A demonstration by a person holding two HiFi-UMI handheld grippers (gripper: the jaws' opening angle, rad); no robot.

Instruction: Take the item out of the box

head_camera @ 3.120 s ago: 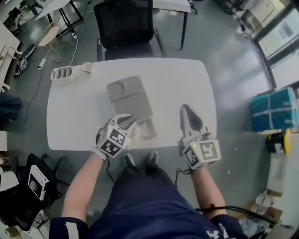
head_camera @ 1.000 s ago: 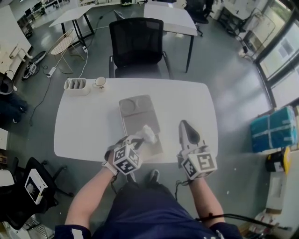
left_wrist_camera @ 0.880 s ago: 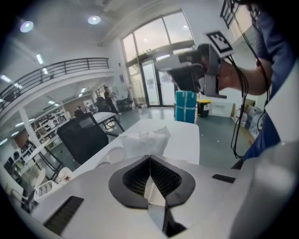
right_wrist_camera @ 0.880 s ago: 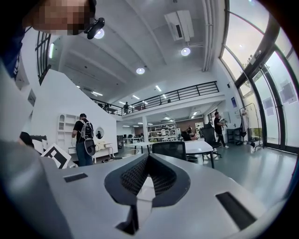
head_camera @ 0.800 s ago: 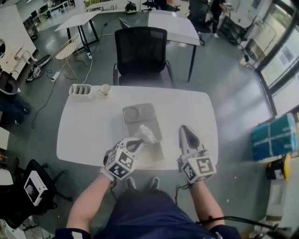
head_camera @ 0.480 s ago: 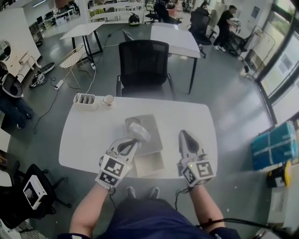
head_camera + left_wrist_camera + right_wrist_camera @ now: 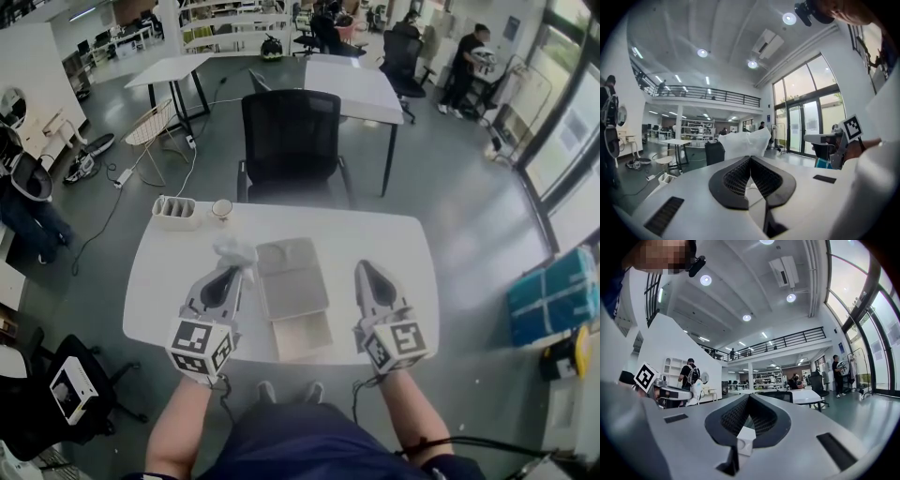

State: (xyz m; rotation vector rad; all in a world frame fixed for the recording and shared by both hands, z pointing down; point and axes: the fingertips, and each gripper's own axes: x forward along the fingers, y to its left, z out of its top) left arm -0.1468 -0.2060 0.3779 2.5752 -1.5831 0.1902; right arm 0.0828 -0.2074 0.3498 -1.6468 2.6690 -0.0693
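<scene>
In the head view, my left tongs (image 7: pixel 232 272) have swung out of the open grey cardboard box (image 7: pixel 302 339). They carry the white crumpled plastic-wrapped item (image 7: pixel 232 251), which now hangs over the white bench (image 7: pixel 159 281), just left of the box. The box tray looks empty, so I judge the removal all but done and only setting down remains.

In the left gripper view, my tongs (image 7: pixel 750 158) are pinching the item's (image 7: pixel 744 143) lower edge.

In the right gripper view, my right tongs (image 7: pixel 749 398) are pressed together on nothing.
</scene>
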